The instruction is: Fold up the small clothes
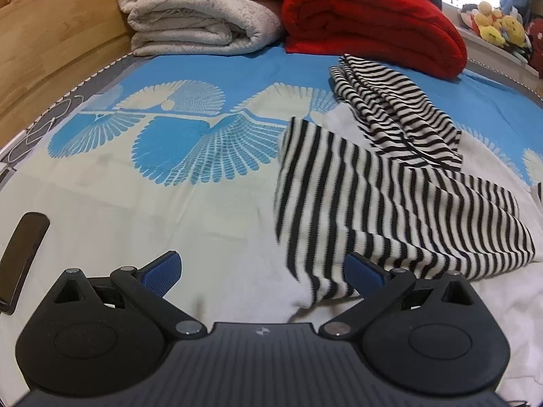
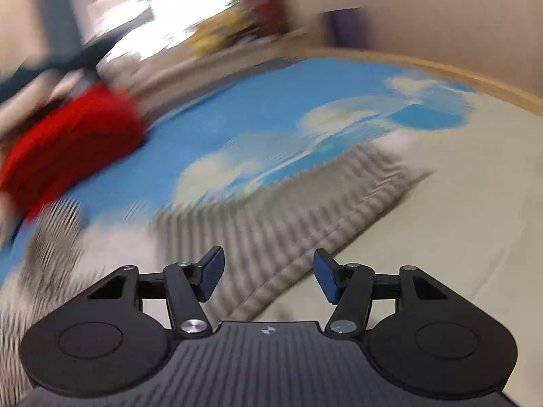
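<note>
You're barely started: the striped top (image 1: 390, 203) lies rumpled on the bed (image 1: 135, 224), unfolded. Left gripper (image 1: 263, 271) and right gripper (image 2: 268, 276) both gape, holding nothing.

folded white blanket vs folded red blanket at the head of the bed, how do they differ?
Colour: the white blanket is cream, the red blanket bright red. Place: in the left wrist view the white blanket sits left, by the wooden side, and the red blanket right, next to the striped garment. Build: the white blanket shows several stacked layers, the red blanket one thick rounded fold. Both lie folded on the blue patterned sheet.
</note>
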`<action>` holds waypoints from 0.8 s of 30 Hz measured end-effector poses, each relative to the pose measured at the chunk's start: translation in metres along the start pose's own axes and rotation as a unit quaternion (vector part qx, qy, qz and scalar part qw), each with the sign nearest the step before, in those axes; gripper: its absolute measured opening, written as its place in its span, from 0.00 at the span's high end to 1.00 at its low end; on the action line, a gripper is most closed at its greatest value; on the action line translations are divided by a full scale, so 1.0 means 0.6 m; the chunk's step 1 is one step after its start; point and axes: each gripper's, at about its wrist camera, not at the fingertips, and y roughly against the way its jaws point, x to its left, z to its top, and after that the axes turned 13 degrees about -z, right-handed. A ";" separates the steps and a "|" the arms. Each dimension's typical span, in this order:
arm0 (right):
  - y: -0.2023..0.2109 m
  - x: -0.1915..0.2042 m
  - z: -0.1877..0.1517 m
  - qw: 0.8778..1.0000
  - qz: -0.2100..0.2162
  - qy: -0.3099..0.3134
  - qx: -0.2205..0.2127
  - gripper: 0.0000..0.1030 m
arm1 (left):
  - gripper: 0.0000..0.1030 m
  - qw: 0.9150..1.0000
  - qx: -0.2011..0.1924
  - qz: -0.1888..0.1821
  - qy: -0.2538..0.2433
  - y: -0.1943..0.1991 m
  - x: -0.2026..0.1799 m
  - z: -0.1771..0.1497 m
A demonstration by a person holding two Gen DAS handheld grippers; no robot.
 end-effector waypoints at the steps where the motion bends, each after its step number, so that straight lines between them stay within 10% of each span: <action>1: -0.019 -0.029 0.015 0.999 -0.013 -0.041 0.003 0.41 | 0.00 1.000 0.003 0.003 0.000 -0.003 0.003 0.000; 15: -0.255 -0.146 0.056 0.965 0.000 -0.252 0.072 0.41 | 0.00 0.999 0.011 0.032 0.043 -0.022 0.045 0.013; 18: -0.274 -0.115 0.086 0.977 -0.058 -0.196 0.060 0.95 | 0.00 0.997 0.005 0.055 0.060 -0.021 0.073 0.023; 24: -0.187 0.074 0.135 0.997 -0.024 0.005 -0.068 0.96 | 0.00 0.987 -0.025 0.091 0.129 0.008 0.149 0.042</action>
